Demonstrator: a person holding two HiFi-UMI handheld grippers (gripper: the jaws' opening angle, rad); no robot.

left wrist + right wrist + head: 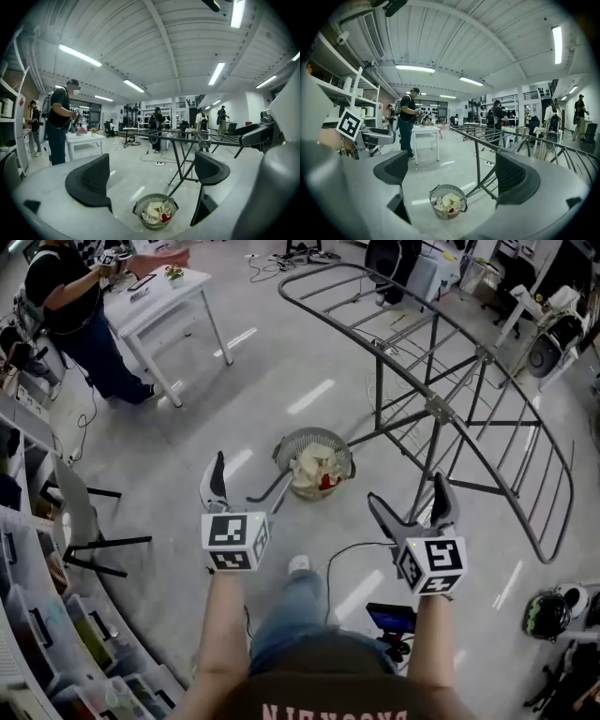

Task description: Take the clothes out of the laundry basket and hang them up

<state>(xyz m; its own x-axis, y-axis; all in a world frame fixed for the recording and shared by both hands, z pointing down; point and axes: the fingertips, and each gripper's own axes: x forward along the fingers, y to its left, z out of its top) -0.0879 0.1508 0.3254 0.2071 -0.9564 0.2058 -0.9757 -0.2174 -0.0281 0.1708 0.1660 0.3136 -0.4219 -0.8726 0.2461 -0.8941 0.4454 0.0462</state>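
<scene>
— Both sets of jaws apart?
— Yes: left gripper (150,174) and right gripper (453,171) gape, nothing between them. Laundry basket (313,434) stands on the floor (281,381) beside the drying rack (439,411), clothes (313,470) heaped inside

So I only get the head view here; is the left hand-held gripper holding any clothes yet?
Observer: No. In its own view the left hand-held gripper has its jaws apart, with nothing between them.
Visitor: And the right one?
Observer: The right hand-held gripper is open and empty too.
Visitor: What's overhead?
Observer: Long strip lights, switched on.
</scene>
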